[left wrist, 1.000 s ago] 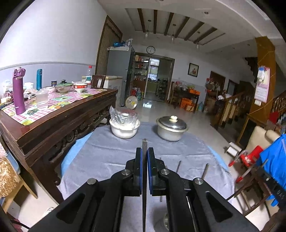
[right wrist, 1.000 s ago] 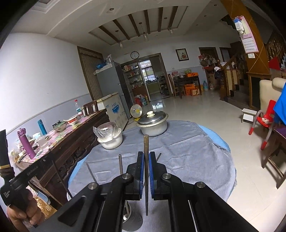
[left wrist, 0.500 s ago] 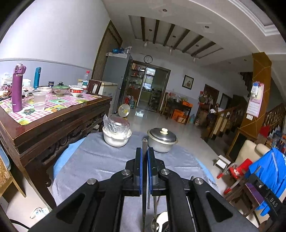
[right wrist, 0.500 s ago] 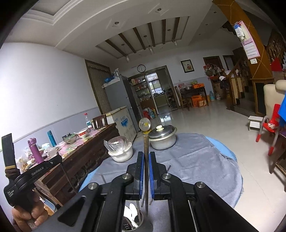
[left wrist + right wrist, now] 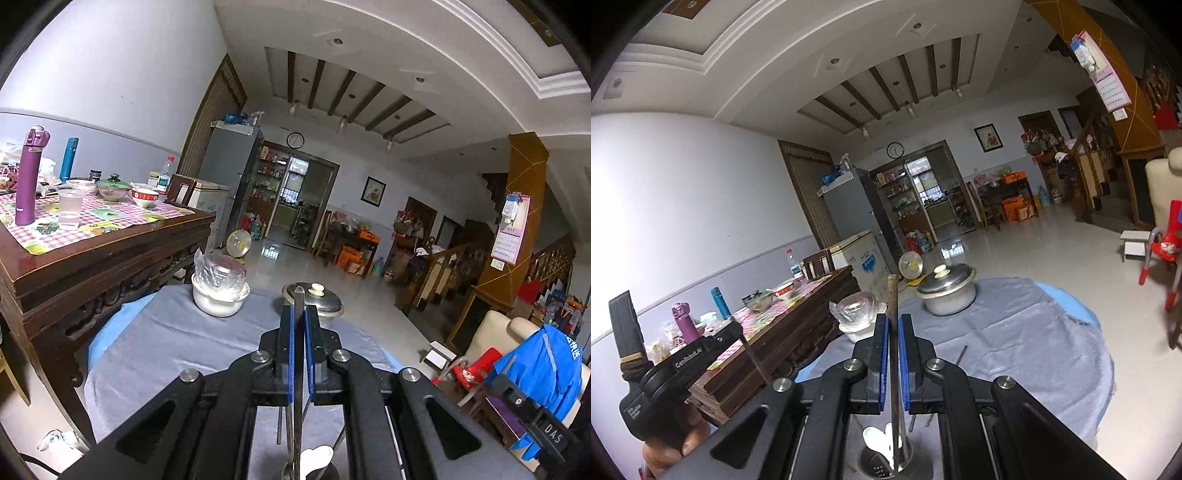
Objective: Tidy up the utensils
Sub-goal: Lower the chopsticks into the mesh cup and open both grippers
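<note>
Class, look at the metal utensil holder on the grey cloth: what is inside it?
Inside the metal utensil holder stand white spoons and the lower end of the chopstick gripped by the right tongs. Its bottom is hidden.

Light level: room is sitting dim to moderate, colours running cool.
Source: daylight is coming through the far doorway (image 5: 295, 195) and window.
Glare: pale reflection is lying on the glossy floor (image 5: 273, 254); pot lid (image 5: 945, 280) is catching a highlight.
Distortion: fisheye is bending walls and ceiling; black vignette is ringing the corners.
Focus: near gripper frames are reading sharp; far background is going soft.
</note>
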The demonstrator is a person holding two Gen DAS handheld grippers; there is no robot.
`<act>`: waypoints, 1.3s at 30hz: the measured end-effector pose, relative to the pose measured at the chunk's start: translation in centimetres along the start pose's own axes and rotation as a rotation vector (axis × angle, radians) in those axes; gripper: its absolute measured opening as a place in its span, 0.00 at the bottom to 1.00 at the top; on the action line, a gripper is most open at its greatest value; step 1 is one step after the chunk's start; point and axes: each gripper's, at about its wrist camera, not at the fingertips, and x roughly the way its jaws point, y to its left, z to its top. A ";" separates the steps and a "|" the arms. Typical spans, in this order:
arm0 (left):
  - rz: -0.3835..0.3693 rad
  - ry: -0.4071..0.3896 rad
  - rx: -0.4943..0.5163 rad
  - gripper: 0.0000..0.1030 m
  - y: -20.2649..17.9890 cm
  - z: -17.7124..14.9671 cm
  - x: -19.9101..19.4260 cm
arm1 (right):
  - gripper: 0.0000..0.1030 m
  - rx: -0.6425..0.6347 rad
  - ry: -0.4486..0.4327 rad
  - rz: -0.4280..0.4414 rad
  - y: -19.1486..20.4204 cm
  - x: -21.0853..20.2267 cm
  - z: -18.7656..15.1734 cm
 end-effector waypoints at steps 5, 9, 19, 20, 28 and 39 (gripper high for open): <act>-0.001 0.008 -0.018 0.05 0.0 -0.3 0.6 | 0.06 -0.007 0.000 -0.005 0.9 0.9 -0.6; -0.005 0.014 -0.025 0.05 -0.1 -0.5 1.2 | 0.06 -0.004 0.002 -0.003 1.3 1.6 -0.7; 0.004 0.008 -0.029 0.05 -0.1 -0.9 1.4 | 0.06 0.026 -0.031 -0.012 1.0 2.1 -0.1; 0.005 0.010 -0.028 0.05 -0.1 -1.0 1.4 | 0.06 0.030 -0.038 -0.015 1.0 2.2 -0.1; 0.029 0.033 -0.012 0.05 0.0 -1.7 2.2 | 0.06 -0.016 0.034 -0.032 1.4 3.6 -1.3; 0.037 0.109 0.023 0.05 -0.2 -3.7 3.4 | 0.06 -0.062 0.150 -0.028 1.5 4.8 -3.5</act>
